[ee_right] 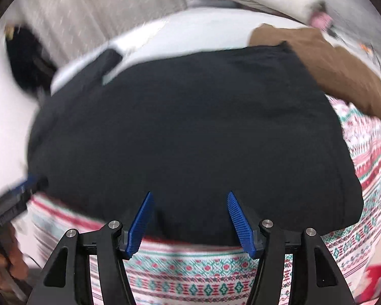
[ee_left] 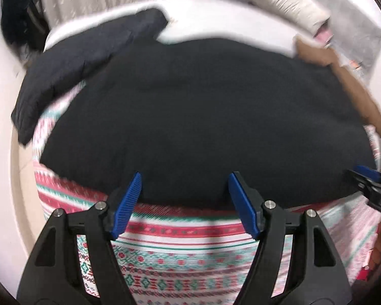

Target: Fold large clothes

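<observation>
Both my tools, left tool and right tool, hang open and empty over the black garment's near hem, at the bed's near edge; I'd pinch both hem corners evenly.

Black jacket: matt cloth, soft, faintly puffy at the sleeve. Patterned blanket: woven cloth, dull, red and green bands. Brown garment: matt cloth. Left gripper and right gripper: smooth black plastic, ribbed blue pads, shiny metal pins.
</observation>
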The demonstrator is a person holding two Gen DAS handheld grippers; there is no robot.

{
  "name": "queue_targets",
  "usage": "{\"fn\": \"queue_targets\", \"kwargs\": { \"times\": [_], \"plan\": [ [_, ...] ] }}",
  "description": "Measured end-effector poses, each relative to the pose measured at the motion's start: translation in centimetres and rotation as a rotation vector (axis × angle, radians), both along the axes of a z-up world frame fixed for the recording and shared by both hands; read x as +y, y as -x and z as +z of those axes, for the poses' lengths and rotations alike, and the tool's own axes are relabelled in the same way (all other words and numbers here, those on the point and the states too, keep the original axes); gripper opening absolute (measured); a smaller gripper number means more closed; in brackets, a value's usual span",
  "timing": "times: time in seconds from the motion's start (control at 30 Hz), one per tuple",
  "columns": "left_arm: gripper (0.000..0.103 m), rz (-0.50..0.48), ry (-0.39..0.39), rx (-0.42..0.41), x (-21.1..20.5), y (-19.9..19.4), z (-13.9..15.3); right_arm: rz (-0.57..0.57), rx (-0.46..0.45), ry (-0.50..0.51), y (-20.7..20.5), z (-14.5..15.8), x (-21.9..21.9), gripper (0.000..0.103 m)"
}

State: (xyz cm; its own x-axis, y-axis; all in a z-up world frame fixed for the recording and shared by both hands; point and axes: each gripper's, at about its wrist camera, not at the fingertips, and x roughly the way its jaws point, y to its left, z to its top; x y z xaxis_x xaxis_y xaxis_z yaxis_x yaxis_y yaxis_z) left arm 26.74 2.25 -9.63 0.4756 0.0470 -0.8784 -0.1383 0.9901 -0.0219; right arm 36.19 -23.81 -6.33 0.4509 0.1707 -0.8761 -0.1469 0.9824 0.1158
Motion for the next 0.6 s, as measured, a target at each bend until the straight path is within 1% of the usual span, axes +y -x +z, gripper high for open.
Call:
{"fn": "queue_targets", "kwargs": {
  "times": [0.03, 0.07, 0.1, 0.13, 0.17, 0.2, 0.27, 0.3, 0.33, 0.4, 0.43, 0.47, 0.53, 0.57, 0.6],
  "plan": [
    [0.072, 0.016, 0.022, 0.028, 0.4, -0.4, -0.6, 0.008, 0.021, 0.028, -0.3, -0.9, 0.4, 0.062],
    [0.074, 0.055, 0.07, 0.059, 1.6, -0.7, -1.7, 0.009, 0.035, 0.033, -0.5, -1.8, 0.2, 0.063],
    [0.074, 0.078, 0.088, 0.065, 2.2, -0.8, -2.1, 0.008, 0.048, 0.035, -0.5, -2.3, 0.1, 0.063],
    [0.074, 0.095, 0.09, 0.067, 2.7, -0.8, -2.5, 0.011, 0.058, 0.039, -0.4, -2.9, -0.3, 0.064],
    [0.074, 0.096, 0.082, 0.067, 2.8, -0.7, -2.5, 0.02, 0.062, 0.04, -0.5, -3.4, -0.4, 0.064],
    [0.074, 0.095, 0.061, 0.063, 3.0, -0.5, -2.5, 0.027, 0.06, 0.033, -0.6, -3.5, -0.9, 0.064],
    [0.074, 0.095, 0.049, 0.056, 3.6, -0.4, -2.5, 0.027, 0.055, 0.016, -0.9, -3.5, -1.9, 0.064],
    [0.074, 0.105, 0.039, 0.051, 4.0, -0.4, -2.6, 0.031, 0.055, 0.007, -0.1, -3.5, -2.2, 0.064],
    [0.074, 0.121, 0.039, 0.049, 4.8, -0.4, -2.6, 0.029, 0.05, 0.006, -0.1, -3.4, -3.1, 0.064],
    [0.074, 0.142, 0.058, 0.055, 5.8, -0.1, -2.6, 0.003, 0.046, 0.002, -0.2, -3.1, -5.2, 0.064],
    [0.074, 0.145, 0.046, 0.052, 5.9, 0.2, -2.4, -0.014, 0.05, -0.021, -0.2, -2.9, -6.6, 0.064],
    [0.074, 0.143, 0.031, 0.047, 5.8, 0.7, -2.2, -0.029, 0.054, -0.041, -0.2, -2.9, -7.1, 0.064],
    [0.074, 0.124, -0.001, 0.028, 5.4, 1.6, -1.2, -0.083, 0.067, -0.077, 0.3, -2.4, -9.0, 0.064],
    [0.074, 0.121, -0.002, 0.021, 5.1, 1.9, -0.5, -0.105, 0.07, -0.073, 1.1, -2.2, -9.2, 0.064],
    [0.074, 0.113, 0.001, -0.004, 4.6, 2.6, 0.4, -0.129, 0.061, -0.057, 2.0, -1.5, -9.2, 0.064]
  ]
}}
